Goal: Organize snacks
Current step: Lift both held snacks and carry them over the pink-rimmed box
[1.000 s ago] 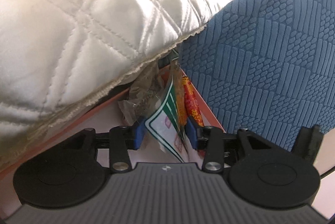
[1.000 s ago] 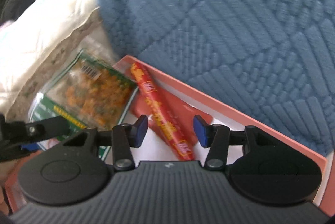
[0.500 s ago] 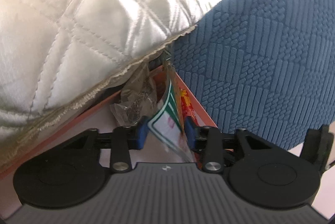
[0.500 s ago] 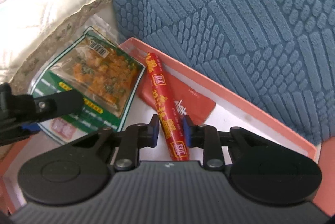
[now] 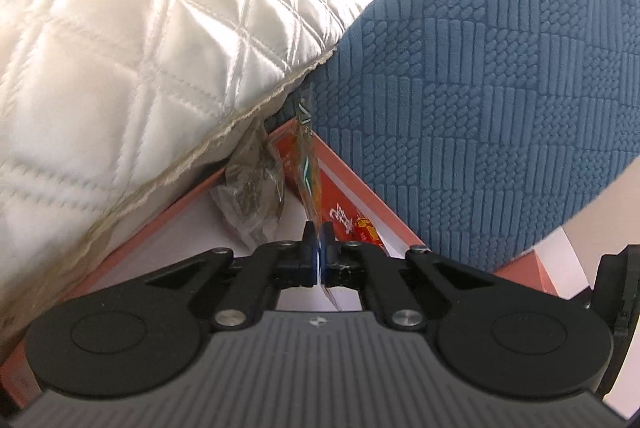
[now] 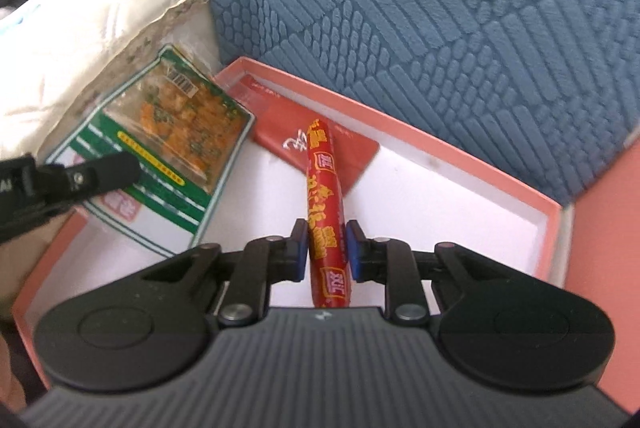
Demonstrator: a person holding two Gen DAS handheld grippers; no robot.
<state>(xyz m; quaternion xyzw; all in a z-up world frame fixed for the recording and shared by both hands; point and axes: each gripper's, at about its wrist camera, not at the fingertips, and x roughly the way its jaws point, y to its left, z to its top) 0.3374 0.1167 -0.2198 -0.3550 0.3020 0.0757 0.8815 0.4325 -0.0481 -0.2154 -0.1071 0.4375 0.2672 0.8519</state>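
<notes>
Inside the pink tray [image 6: 460, 157], near its middle, lies a red sausage stick [image 6: 325, 211] with yellow writing. Its far end rests on a flat red packet [image 6: 276, 115] that lies on the tray floor. The right gripper [image 6: 327, 248] has its two blue pads against both sides of the sausage stick, so it is clenched on it near the end closest to the camera. At the tray's left part is the green-edged snack bag [image 6: 168, 135] with orange pieces visible through a clear window. The left gripper [image 5: 319, 260] is clenched on this bag: in the left wrist view its fingers are pressed almost together, with the thin edge of the bag [image 5: 310, 179] between them, and the bag stands on its edge. Beside the bag, further to the tray's left wall, sits a crumpled clear wrapper [image 5: 252, 199]. A blue textured cushion [image 6: 440, 27] presses against the tray's far wall, and a cream quilted pillow [image 5: 140, 59] hangs over the tray's left wall.
</notes>
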